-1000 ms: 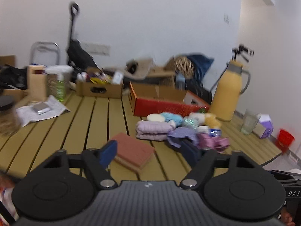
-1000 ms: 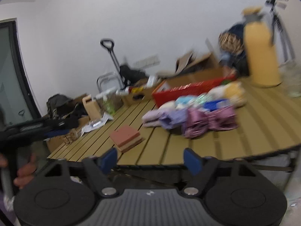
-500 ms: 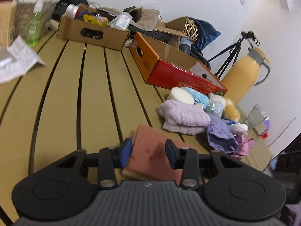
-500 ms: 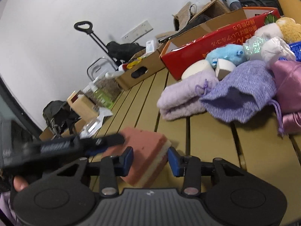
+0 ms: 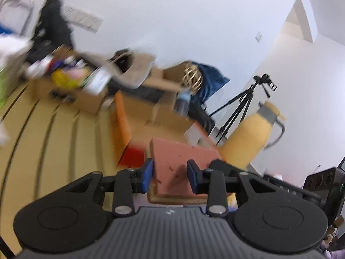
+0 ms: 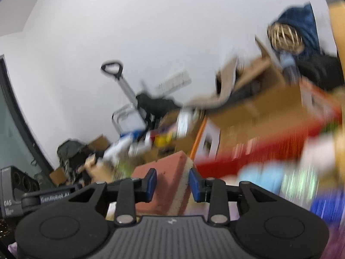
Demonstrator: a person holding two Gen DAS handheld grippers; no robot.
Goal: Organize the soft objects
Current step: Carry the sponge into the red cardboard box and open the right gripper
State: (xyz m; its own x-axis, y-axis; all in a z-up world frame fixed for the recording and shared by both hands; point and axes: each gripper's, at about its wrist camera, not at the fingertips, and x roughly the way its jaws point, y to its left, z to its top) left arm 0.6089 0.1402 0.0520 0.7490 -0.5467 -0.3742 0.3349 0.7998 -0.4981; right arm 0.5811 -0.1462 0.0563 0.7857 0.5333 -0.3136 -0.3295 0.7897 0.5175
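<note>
Both grippers clamped on one sponge (image 5: 183,161), the left gripper (image 5: 170,176) and the right gripper (image 6: 172,182) each pinching an opposite end, blue fingers (image 5: 146,173) having just been closing and now pressed into the foam. Held up off the counter (image 5: 54,133), clear of the slats, in the space before the red box (image 6: 269,151). Rectangular, two-layered: a coarse, terracotta scouring face (image 6: 163,168) speckled with dark marks, over a pale yellow, open-pored foam layer (image 6: 185,185) visible along the edge in the right wrist view. Soft and springy by the look of it, so likely to bow or twist if the two hands drift apart or roll differently, and likely to squirm out of a shallow pinch at one end, leaving it dangling from the other. Heavy blur across both views suggests quick travel, which raises the chance of clipping the box wall on the way over. Further off, a smeared heap of soft things (image 6: 291,179) in blue, white and green beside the red box, details too blurred to tell. Beyond, an open cardboard box (image 5: 71,92) of mixed clutter, a smooth yellow jug (image 5: 254,136) with a grey collar, a black tripod (image 5: 243,105), a woven ball (image 5: 192,77) against dark blue cloth.
</note>
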